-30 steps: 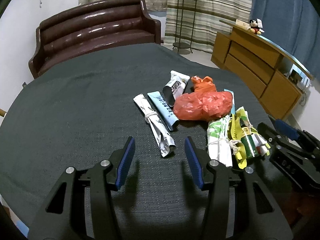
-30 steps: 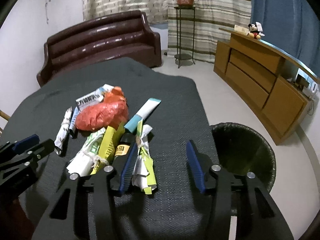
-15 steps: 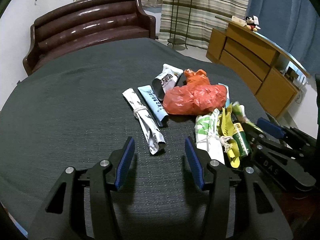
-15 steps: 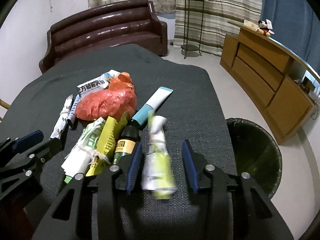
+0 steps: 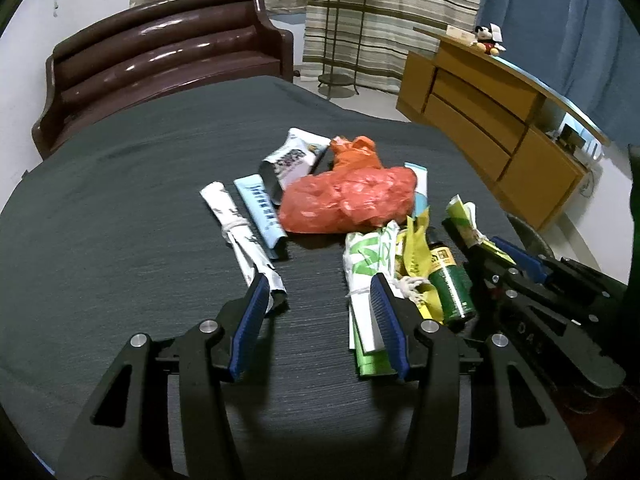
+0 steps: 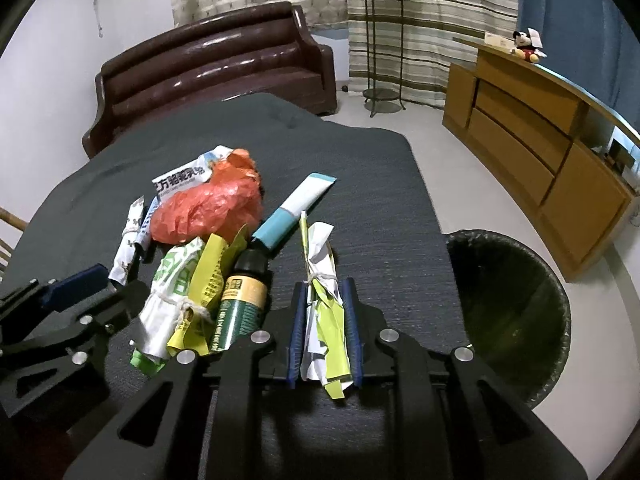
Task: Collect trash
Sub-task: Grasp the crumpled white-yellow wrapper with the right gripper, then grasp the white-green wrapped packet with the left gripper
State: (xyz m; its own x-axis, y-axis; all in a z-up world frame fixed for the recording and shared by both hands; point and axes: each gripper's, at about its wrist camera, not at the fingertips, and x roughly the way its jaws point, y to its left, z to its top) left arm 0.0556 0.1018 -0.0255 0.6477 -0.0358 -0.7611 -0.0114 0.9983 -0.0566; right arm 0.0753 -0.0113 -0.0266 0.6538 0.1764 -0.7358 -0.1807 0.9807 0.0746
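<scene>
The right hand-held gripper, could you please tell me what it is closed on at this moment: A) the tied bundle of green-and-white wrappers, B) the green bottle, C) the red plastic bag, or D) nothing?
A: the right hand-held gripper has both blue pads pressed against the tied bundle of green-and-white wrappers, while the green bottle and red plastic bag lie untouched.

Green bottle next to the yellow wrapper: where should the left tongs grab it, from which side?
Grip the green bottle across its labelled body, coming from above. It lies flat, black cap pointing away, with the yellow wrapper against one side. The left tongs are open.
</scene>
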